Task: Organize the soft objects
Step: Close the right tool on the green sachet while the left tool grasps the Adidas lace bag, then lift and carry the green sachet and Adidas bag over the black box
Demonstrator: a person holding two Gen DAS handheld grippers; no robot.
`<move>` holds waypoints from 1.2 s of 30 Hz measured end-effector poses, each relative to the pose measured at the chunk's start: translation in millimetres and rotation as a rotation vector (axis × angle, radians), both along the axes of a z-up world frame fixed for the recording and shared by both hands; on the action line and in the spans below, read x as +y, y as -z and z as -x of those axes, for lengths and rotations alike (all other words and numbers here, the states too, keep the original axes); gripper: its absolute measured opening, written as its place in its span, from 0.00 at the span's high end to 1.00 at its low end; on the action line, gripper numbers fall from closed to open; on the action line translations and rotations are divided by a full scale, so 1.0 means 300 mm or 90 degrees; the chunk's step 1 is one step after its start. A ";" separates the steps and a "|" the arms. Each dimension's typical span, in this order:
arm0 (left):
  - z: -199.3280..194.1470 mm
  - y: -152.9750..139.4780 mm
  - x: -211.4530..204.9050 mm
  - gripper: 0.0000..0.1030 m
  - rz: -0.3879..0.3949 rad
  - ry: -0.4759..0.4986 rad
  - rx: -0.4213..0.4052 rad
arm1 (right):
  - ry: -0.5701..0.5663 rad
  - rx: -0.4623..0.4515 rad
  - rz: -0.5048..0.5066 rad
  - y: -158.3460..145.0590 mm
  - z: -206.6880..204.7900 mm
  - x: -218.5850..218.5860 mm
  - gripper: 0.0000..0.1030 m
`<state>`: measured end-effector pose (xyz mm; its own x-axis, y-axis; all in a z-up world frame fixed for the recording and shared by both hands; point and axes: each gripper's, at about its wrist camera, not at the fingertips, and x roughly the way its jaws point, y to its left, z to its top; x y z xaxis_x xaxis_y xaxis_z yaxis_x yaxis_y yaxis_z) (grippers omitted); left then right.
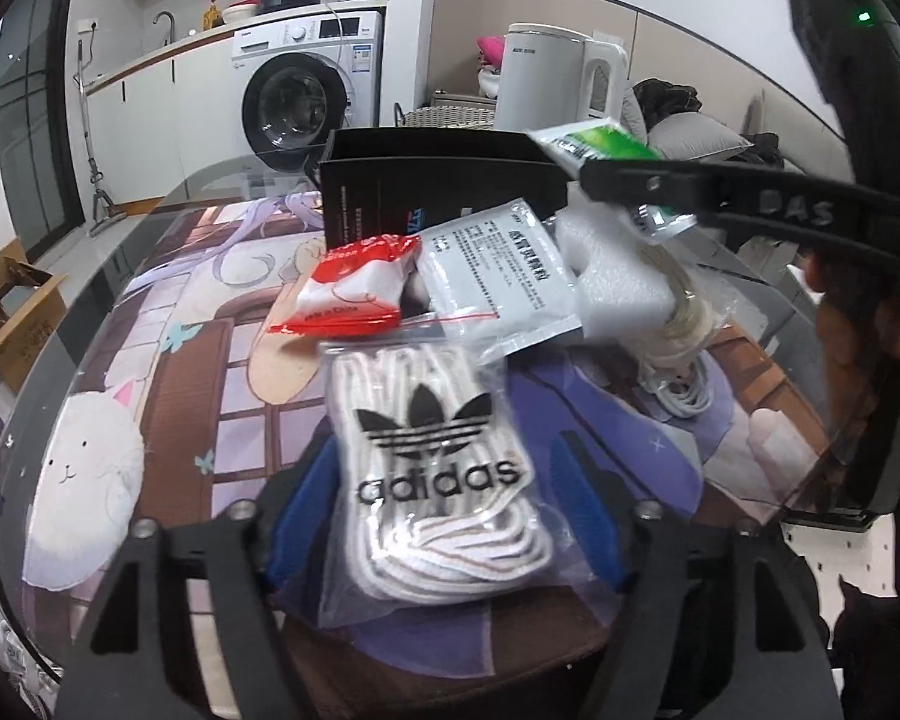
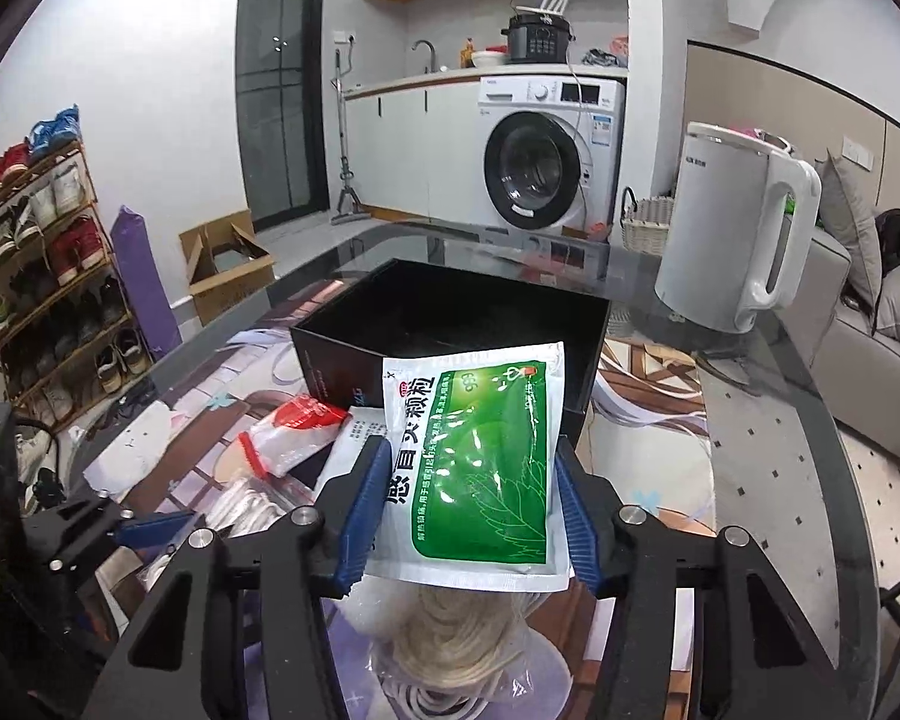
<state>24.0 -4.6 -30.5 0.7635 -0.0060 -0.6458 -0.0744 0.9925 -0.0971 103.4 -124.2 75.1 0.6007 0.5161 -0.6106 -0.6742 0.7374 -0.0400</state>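
Observation:
My right gripper (image 2: 471,510) is shut on a green and white medicine sachet (image 2: 480,462) and holds it in the air just before the open black box (image 2: 450,324); the sachet (image 1: 606,147) also shows in the left wrist view. My left gripper (image 1: 444,516) is shut on a clear bag of white adidas laces (image 1: 432,468), low over the mat. A red and white packet (image 1: 354,288), a white printed sachet (image 1: 498,270), white foam (image 1: 618,276) and a bagged coil of cream cord (image 1: 684,324) lie on the mat before the box (image 1: 438,192).
A white electric kettle (image 2: 732,228) stands on the glass table right of the box. A white cable (image 1: 684,396) lies by the cord. The table carries a printed cartoon mat (image 1: 150,372). A washing machine, shoe rack and cardboard box are beyond the table.

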 end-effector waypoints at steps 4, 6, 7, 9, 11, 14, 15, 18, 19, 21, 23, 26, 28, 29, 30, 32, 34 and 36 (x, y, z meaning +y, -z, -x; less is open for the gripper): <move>0.005 -0.002 0.003 0.49 -0.002 -0.004 -0.009 | -0.013 -0.017 0.002 -0.009 0.026 0.000 0.48; 0.010 -0.007 0.004 0.54 -0.003 -0.004 -0.014 | -0.015 -0.023 -0.001 -0.009 0.035 0.000 0.48; 0.014 -0.010 0.003 0.55 -0.002 -0.003 -0.017 | -0.017 -0.024 -0.003 -0.010 0.038 -0.001 0.48; 0.022 -0.015 0.005 0.56 0.007 -0.001 -0.023 | -0.020 -0.024 -0.008 -0.010 0.044 -0.005 0.48; 0.029 -0.024 0.005 0.56 0.007 -0.003 -0.028 | -0.019 -0.029 -0.012 -0.015 0.048 -0.014 0.48; 0.040 -0.036 0.003 0.56 0.010 0.005 -0.030 | -0.018 -0.022 -0.024 -0.023 0.039 -0.035 0.48; 0.045 -0.040 0.004 0.56 0.012 0.006 -0.031 | -0.016 -0.023 -0.026 -0.025 0.037 -0.042 0.48; 0.057 -0.049 -0.001 0.56 0.015 0.011 -0.030 | -0.011 -0.024 -0.035 -0.036 0.032 -0.067 0.48; 0.065 -0.052 -0.002 0.56 0.015 0.014 -0.030 | -0.009 -0.023 -0.039 -0.040 0.029 -0.077 0.48; 0.077 -0.055 -0.005 0.56 0.014 0.016 -0.031 | -0.002 -0.023 -0.045 -0.047 0.022 -0.091 0.48; 0.094 -0.064 -0.004 0.56 0.019 0.014 -0.035 | 0.002 -0.019 -0.054 -0.052 0.013 -0.107 0.48; 0.119 -0.087 -0.009 0.56 0.025 0.022 -0.045 | 0.004 -0.016 -0.060 -0.057 0.008 -0.122 0.48; 0.132 -0.106 -0.013 0.56 0.023 0.019 -0.055 | 0.005 -0.017 -0.062 -0.058 0.008 -0.127 0.48; 0.135 -0.116 -0.012 0.56 0.024 0.018 -0.060 | 0.006 -0.017 -0.063 -0.060 0.009 -0.125 0.48; 0.135 -0.122 -0.011 0.56 0.026 0.017 -0.064 | 0.006 -0.015 -0.064 -0.060 0.007 -0.126 0.48; 0.131 -0.141 -0.001 0.56 0.034 0.010 -0.072 | 0.007 -0.014 -0.066 -0.061 0.004 -0.125 0.48; 0.123 -0.160 0.010 0.56 0.038 0.004 -0.081 | 0.006 -0.014 -0.065 -0.063 0.002 -0.119 0.48; 0.111 -0.175 0.018 0.56 0.040 0.002 -0.087 | 0.006 -0.014 -0.064 -0.062 0.001 -0.120 0.48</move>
<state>-9.5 0.9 22.2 0.8440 -0.0461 -0.5343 -0.0524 0.9844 -0.1678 103.1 -160.3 93.5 0.6190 0.5679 -0.5426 -0.6665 0.7453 0.0198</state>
